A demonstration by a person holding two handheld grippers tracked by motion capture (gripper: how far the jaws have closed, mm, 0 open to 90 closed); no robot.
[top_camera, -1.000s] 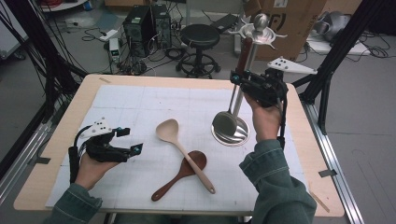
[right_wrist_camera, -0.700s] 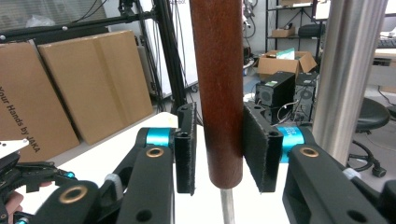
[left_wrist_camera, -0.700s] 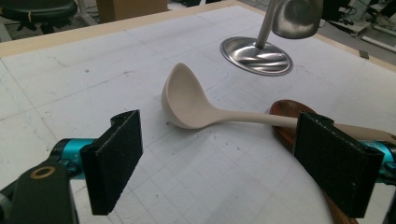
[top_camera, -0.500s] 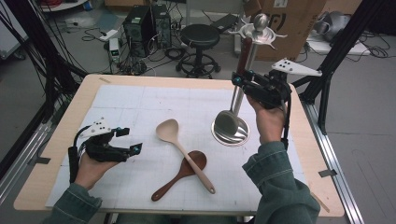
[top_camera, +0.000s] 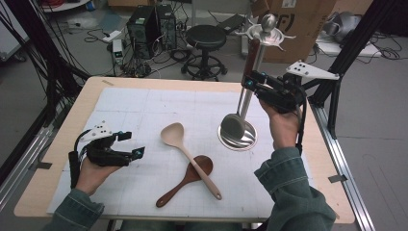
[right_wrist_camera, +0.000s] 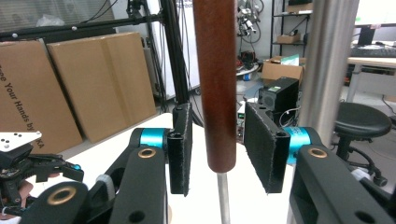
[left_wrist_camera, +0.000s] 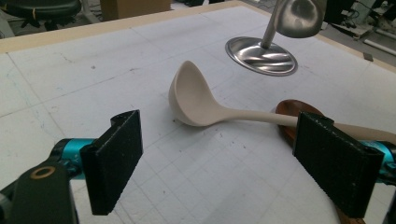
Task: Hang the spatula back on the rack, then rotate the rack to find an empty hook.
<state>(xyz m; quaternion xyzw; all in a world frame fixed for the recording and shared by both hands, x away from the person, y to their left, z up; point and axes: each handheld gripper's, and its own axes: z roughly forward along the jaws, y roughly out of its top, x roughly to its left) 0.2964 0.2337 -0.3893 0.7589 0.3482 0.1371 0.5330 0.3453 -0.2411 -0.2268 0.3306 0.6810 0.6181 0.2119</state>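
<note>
A steel stand [top_camera: 238, 138] rises at the table's right, its pole [right_wrist_camera: 327, 70] topped with hooks. A ladle hangs from it, brown handle [top_camera: 251, 53] above, steel bowl [top_camera: 233, 126] low by the base. My right gripper [top_camera: 250, 82] is raised around that handle [right_wrist_camera: 215, 84]. Its jaws have just been opening, and a gap shows on each side of the handle between the pads [right_wrist_camera: 181, 144]. My left gripper [top_camera: 133, 144] rests open at the table's left, pointing at a pale wooden spoon [left_wrist_camera: 191, 95] that lies across a dark wooden spoon [left_wrist_camera: 292, 109].
A white gridded mat [top_camera: 144, 110] covers most of the wooden table. The two spoons [top_camera: 173, 134] lie crossed at mid-table. Behind the far edge stand a black stool [top_camera: 206, 38], computer cases and cardboard boxes; black frame posts flank the table.
The right gripper's jaws have parted slightly around the brown handle, and the right hand has drifted a little to the right. The left hand and both spoons are as before.
</note>
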